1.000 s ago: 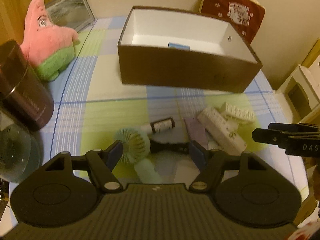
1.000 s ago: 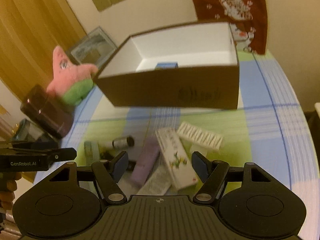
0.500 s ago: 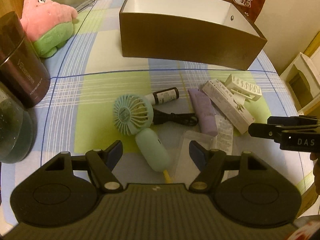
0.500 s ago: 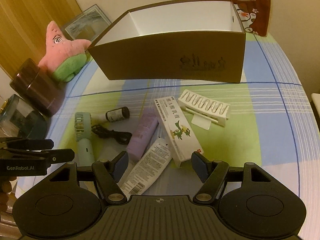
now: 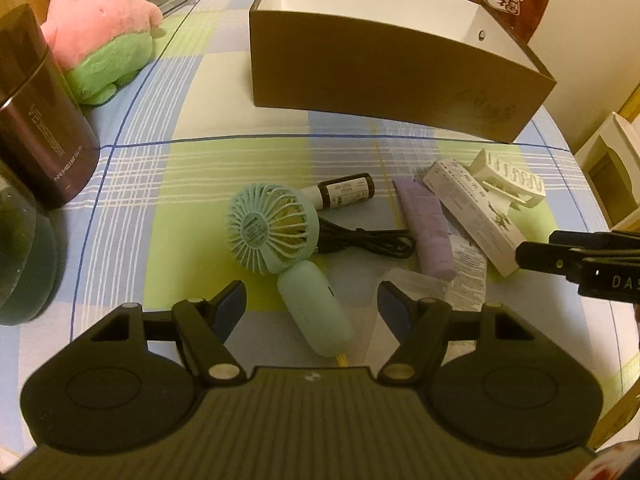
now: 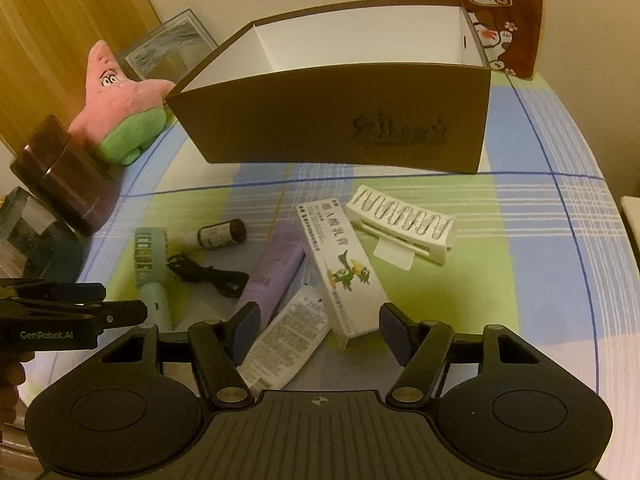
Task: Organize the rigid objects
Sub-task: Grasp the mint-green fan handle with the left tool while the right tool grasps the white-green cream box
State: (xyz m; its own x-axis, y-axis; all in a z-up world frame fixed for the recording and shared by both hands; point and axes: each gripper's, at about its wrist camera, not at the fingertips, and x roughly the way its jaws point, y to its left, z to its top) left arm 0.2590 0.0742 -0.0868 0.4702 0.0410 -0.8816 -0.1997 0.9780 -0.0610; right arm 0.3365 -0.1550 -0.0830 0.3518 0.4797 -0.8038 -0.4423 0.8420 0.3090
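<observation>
Tongs, two — left tongs point(image 5: 311, 304) wide, right tongs point(image 6: 316, 328) closing, nothing gripped — one fan point(image 5: 276, 228).

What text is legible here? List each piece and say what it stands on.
"GenRobot.AI": side of the left gripper.
"DAS": side of the right gripper, cut off by the frame.
Print on the dark canister, white carton, small bottle and white tube: too blurred.

Both black grippers, left gripper point(image 5: 311, 300) and right gripper point(image 6: 316, 324), are fitted with dark-blue pads point(image 5: 230, 304), silver screws and ribbed bodies.
</observation>
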